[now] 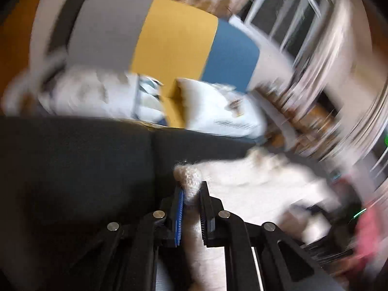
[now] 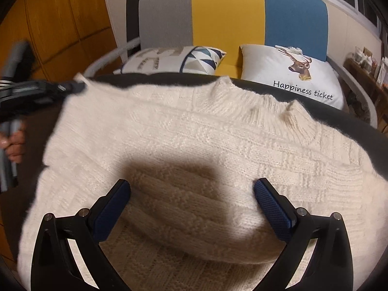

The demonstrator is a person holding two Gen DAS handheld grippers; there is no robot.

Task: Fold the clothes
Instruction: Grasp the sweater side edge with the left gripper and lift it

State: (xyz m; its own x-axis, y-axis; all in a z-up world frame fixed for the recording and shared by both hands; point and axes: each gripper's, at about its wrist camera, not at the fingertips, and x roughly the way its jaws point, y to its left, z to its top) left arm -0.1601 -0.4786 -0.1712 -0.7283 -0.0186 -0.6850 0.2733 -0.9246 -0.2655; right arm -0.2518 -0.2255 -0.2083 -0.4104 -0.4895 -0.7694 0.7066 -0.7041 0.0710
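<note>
cream cable-knit sweater is being shown spread flat across a dark charcoal padded surface, its ribbed collar pointing toward the far edge. most of the right wrist view is being filled by the knit, and a dark shadow is being cast on its middle.

behind the surface, a gray, yellow and blue striped upholstered backrest is being seen, with two cushions being propped against it: a white cushion printed with a deer head and the words "happiness ticket" to the right, and a white cushion with blue geometric triangles to the left. an orange-brown wooden panelled wall is being seen at the far left.

the left gripper is being held clamped on a corner of the sweater, with the fuzzy knit being pinched between the blue-padded finger and the black finger. in the right wrist view that same tool is being seen at the sweater's upper left corner, with a hand being wrapped around its handle at the frame's edge. the left wrist view is being heavily blurred, so little else is being made out there.

the right gripper is being held above the sweater's lower middle with its fingers spread wide, nothing being gripped between the blue textured pads.
</note>
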